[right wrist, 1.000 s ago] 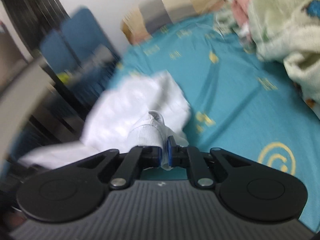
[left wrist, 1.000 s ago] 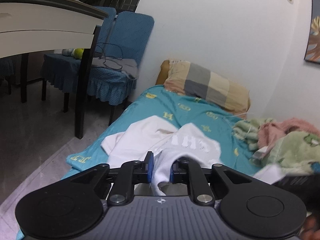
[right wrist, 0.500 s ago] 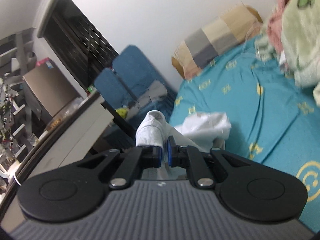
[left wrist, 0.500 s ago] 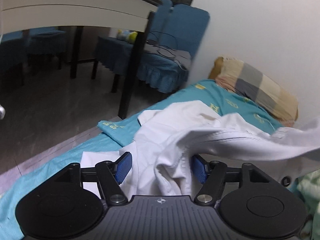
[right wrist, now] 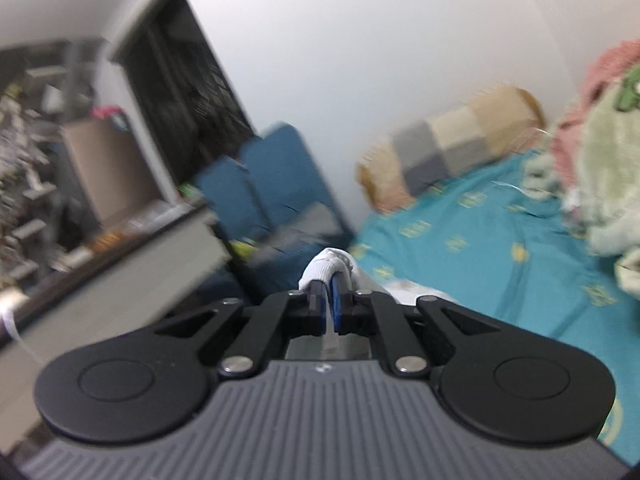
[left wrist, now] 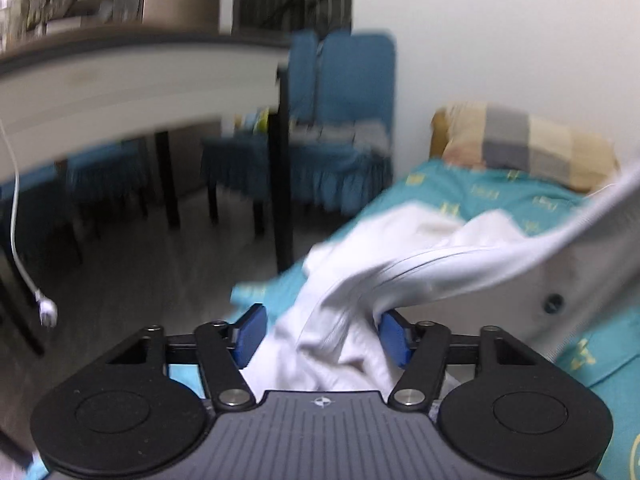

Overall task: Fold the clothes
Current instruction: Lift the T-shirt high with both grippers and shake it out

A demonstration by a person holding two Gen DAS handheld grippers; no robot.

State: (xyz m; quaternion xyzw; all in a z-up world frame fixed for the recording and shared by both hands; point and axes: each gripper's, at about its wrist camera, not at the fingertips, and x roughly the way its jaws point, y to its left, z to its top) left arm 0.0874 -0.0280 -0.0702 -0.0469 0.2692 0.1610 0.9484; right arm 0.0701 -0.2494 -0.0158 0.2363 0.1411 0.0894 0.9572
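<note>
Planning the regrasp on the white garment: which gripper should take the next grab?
Left, likely. The left gripper has open jaws with loose white garment bunched between its blue pads, not pinched. The right gripper is shut on a ribbed edge of the garment, so it should hold.

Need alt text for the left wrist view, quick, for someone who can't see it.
White garment bunches between the left gripper's spread blue pads, which have just closed in a little; a taut band of it runs up and right. Behind: teal bedsheet, checked pillow, blue-covered chairs, table.
</note>
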